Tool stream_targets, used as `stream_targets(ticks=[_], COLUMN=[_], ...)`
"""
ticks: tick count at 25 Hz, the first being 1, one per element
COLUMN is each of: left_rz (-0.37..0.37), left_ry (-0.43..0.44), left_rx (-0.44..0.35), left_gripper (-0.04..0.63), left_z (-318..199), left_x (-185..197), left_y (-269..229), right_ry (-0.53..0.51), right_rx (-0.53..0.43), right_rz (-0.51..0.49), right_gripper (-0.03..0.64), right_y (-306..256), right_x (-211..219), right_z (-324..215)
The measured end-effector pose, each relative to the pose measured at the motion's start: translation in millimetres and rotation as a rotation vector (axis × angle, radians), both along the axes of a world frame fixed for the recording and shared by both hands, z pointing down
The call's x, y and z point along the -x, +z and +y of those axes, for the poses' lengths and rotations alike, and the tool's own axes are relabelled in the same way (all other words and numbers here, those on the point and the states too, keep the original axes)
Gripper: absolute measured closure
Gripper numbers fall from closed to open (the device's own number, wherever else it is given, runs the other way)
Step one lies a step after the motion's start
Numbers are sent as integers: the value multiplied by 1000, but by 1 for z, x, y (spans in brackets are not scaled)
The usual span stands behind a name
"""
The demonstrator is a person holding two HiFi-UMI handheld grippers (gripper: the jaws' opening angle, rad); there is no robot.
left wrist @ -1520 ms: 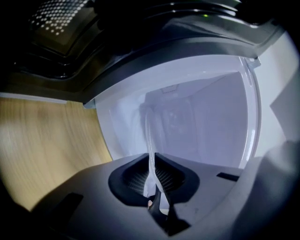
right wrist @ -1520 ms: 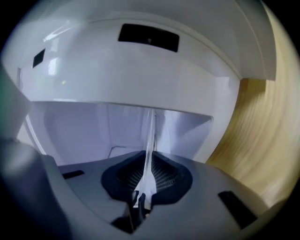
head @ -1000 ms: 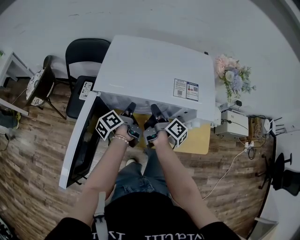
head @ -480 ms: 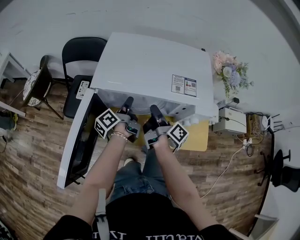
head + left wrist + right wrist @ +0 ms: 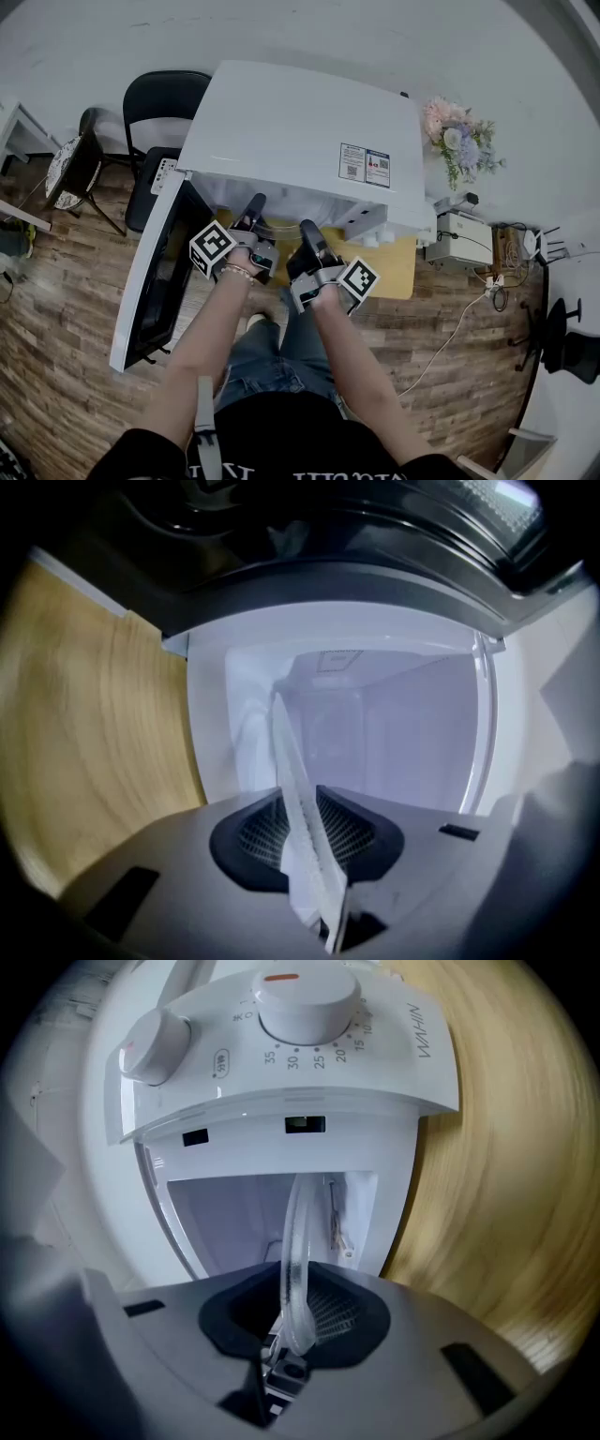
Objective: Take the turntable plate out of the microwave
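Note:
The white microwave (image 5: 300, 131) stands on a yellow wooden table with its door (image 5: 150, 281) swung open to the left. Both grippers point level into its opening. The clear glass turntable plate (image 5: 298, 799) shows edge-on between the pads of my left gripper (image 5: 319, 855), which is shut on its rim. My right gripper (image 5: 292, 1312) has the plate's thick rim (image 5: 298, 1241) between its pads and its jaws are opening slightly. In the head view my left gripper (image 5: 255, 206) and right gripper (image 5: 307, 232) sit side by side at the cavity's mouth.
The microwave's control knobs (image 5: 305, 997) sit just above the right gripper. The table edge (image 5: 394, 272) shows to the right. A black chair (image 5: 164, 112) stands behind the open door; flowers (image 5: 459, 141) and a small white box with cables (image 5: 464, 239) are on the right.
My right gripper has drawn back a little from the cavity toward the person, with the plate rim still between its jaws. The left gripper has stayed about where it was, turning slightly.

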State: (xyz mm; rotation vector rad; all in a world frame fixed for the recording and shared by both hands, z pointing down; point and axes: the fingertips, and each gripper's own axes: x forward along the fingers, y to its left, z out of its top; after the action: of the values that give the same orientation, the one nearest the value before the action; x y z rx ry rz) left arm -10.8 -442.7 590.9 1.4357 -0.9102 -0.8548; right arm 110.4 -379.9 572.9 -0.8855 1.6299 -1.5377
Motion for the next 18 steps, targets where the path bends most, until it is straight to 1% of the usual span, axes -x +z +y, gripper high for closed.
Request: stream_targets(ticks=[3, 6, 7, 9, 12, 15, 18], left_rz=[11, 41, 51, 56, 71, 96, 112], left_ry=[0, -5, -3, 7, 22, 24, 25], left_rx=[39, 51, 42, -3, -70, -72, -72], left_gripper=[543, 555, 559, 563, 561, 561, 561], left_z=[5, 9, 11, 14, 21, 33, 45], left_x=[-1, 0, 0, 0, 1, 4, 9], left_y=[5, 6, 4, -3, -15, -16, -16], right_ry=[-6, -6, -11, -26, -27, -30, -51], right_rx=[10, 35, 44, 48, 19, -10, -29], right_rz=[23, 41, 55, 94, 125, 145, 193], right_gripper=[538, 543, 545, 551, 553, 558, 558], right_y=[3, 10, 13, 18, 15, 9, 6], right_x=[-1, -1, -1, 0, 1, 2, 4], right_z=[4, 9, 12, 17, 20, 21, 25])
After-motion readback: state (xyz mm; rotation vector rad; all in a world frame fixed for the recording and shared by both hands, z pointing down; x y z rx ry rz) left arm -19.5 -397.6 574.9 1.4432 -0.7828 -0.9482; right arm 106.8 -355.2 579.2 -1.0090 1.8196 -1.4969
